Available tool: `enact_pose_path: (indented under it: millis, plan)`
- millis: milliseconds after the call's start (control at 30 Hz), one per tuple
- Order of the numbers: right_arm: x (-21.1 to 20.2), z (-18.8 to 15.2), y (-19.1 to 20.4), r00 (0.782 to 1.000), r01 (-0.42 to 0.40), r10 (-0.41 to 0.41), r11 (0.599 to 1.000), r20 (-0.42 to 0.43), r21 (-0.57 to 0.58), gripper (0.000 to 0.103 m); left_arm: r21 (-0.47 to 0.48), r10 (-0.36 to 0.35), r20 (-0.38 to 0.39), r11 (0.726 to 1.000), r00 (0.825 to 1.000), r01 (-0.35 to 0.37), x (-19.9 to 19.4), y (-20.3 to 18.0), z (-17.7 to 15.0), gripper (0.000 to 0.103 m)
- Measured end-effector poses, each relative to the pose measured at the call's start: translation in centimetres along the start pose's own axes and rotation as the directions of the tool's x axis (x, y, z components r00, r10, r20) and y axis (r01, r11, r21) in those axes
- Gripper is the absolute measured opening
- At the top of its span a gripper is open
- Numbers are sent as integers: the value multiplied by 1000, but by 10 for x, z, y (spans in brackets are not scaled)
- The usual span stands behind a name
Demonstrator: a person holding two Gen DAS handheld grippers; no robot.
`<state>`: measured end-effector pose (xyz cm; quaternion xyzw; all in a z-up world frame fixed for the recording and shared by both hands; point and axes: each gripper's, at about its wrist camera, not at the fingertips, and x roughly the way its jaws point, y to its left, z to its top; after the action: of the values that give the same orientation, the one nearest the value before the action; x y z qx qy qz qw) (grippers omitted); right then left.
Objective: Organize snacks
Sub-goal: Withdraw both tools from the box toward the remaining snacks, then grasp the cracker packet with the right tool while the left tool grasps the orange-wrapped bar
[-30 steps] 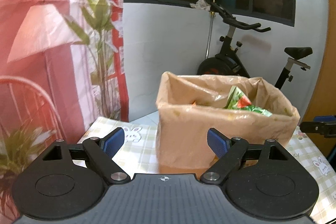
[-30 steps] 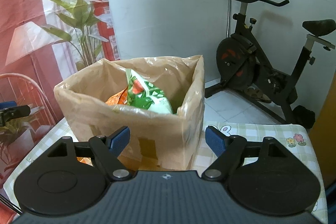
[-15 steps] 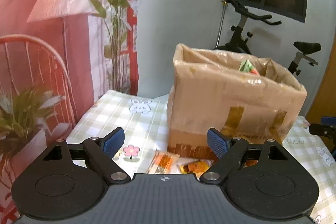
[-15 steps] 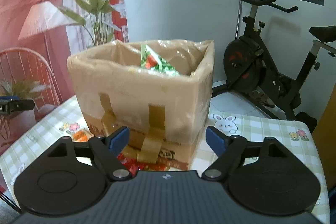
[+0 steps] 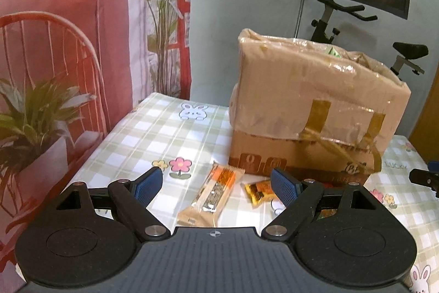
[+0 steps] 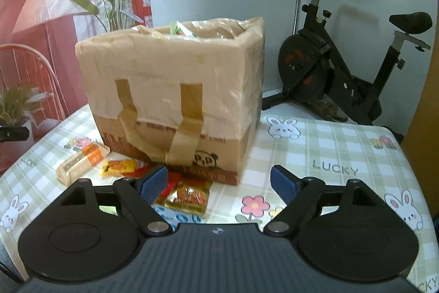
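checked tablecloth (image 6: 329, 144) with bunnies and flowers covers the table, a red curtain (image 5: 68, 18) at left and an exercise bike (image 6: 343, 73) at right. from left to right, the left gripper (image 5: 215, 184) hangs wide open and empty over a long orange snack bar (image 5: 216, 191) – a small yellow packet (image 5: 259, 190) just beside it – and behind stands the taped, plastic-lined cardboard box (image 6: 175, 89) with a green bag (image 6: 182, 30) poking out. the right gripper (image 6: 218, 180) is spread open too, empty – a yellow-green packet (image 6: 189, 197) lies near its left finger.

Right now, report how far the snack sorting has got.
Done: a green snack packet already sits inside the plastic-lined cardboard box. In hand: nothing; left gripper and right gripper are both open and empty. Left: the long orange-and-beige bar, small yellow packet and green-edged packet on the checked tablecloth.
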<state>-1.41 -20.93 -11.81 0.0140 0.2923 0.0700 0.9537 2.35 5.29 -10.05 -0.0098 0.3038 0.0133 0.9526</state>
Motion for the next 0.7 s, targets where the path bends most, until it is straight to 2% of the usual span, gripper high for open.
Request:
enact_pose_path:
  millis: [300, 500, 633, 700]
  plan:
    - [-3, -45, -6, 995, 13, -9, 999, -99, 42, 85, 19, 2, -14, 1000, 1000, -2, -1, -3, -17, 88]
    - [-6, -78, 0, 976, 36, -19, 997, -218, 74, 82, 28, -5, -33, 1000, 999, 6, 2, -5, -25, 88]
    - [-4, -97, 4, 952, 51, -15, 993, -304, 110, 71, 26, -7, -50, 1000, 999, 8, 4, -6, -31, 88]
    - [-2, -102, 6, 948, 51, -6, 990, -318, 131, 68, 26, -8, -54, 1000, 998, 9, 4, -6, -33, 88]
